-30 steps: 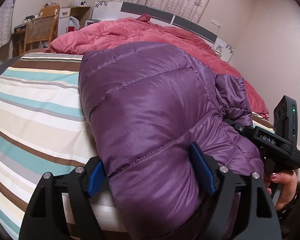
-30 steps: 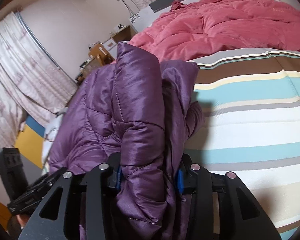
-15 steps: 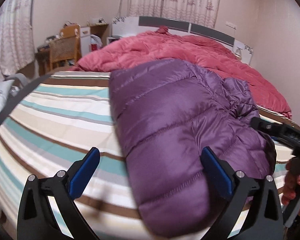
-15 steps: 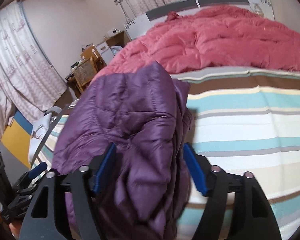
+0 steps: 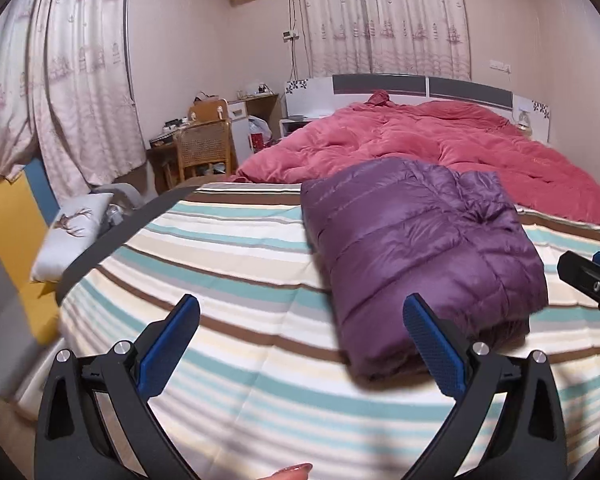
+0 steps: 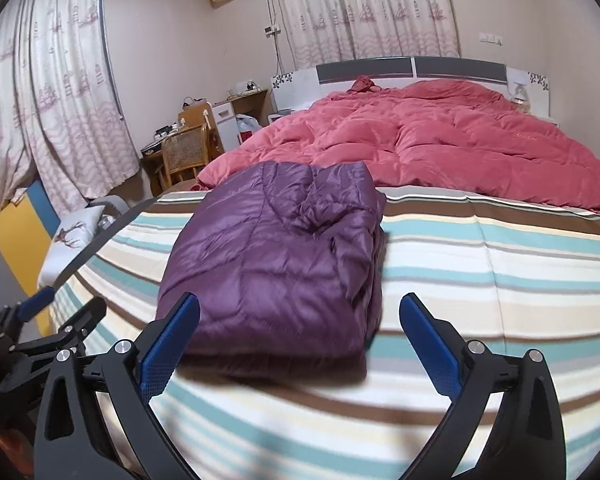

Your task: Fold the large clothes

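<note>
A purple down jacket [image 5: 420, 248] is found folded into a compact bundle and laid flat on the striped bedsheet [image 5: 220, 264], just in front of a red quilt [image 5: 440, 140] that is heaped toward the headboard [image 5: 380, 82]. The left gripper [image 5: 302, 338] is held above the sheet with its jaws spread wide and nothing between them; the jacket's near edge is seen beyond its right finger. The right gripper [image 6: 300, 334] is likewise fully spread; its jaws have just been opening, and the jacket is seen beyond them, touched by neither pad. Each gripper is partly visible at the edge of the other's view. A wicker-backed chair [image 5: 202, 150] and a small desk [image 5: 256, 100] are noted by the curtained wall [image 5: 80, 80].
</note>
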